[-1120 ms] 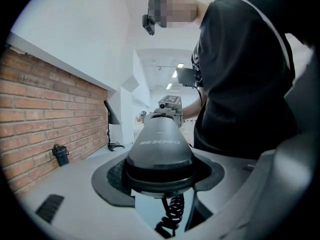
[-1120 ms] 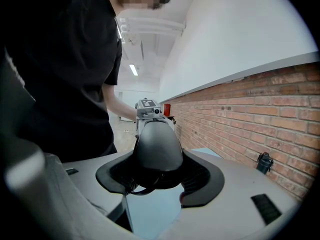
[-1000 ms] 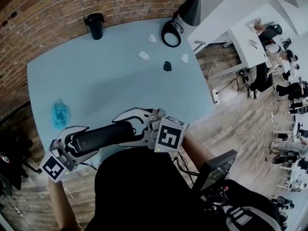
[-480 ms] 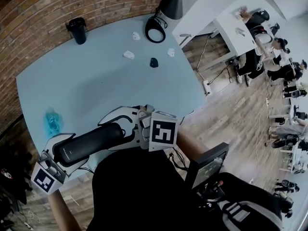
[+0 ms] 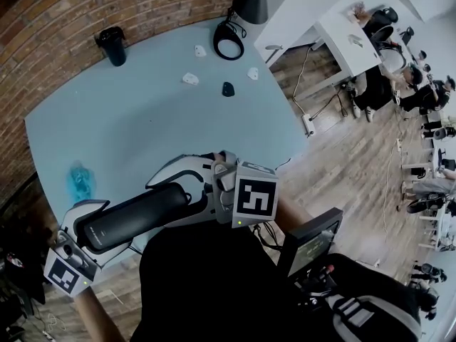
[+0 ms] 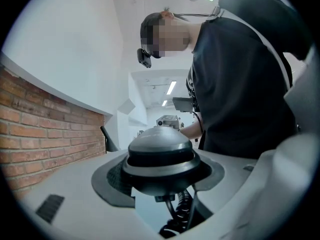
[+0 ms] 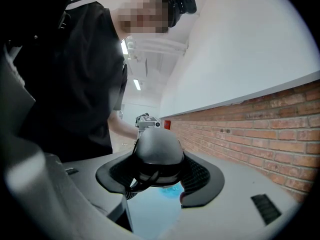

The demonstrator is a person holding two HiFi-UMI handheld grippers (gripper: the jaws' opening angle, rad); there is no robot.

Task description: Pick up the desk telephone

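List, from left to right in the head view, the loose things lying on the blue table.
blue crumpled item → black cup → left white piece → small black object → right white piece

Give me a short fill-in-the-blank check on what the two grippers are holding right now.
1. The left gripper and the right gripper each clamp one ____ of the black plastic telephone handset.
2. In the left gripper view, a coiled black ____ hangs beneath the handset.
3. The wall behind the pale blue table is built of ____.
Missing words: end; cord; brick.
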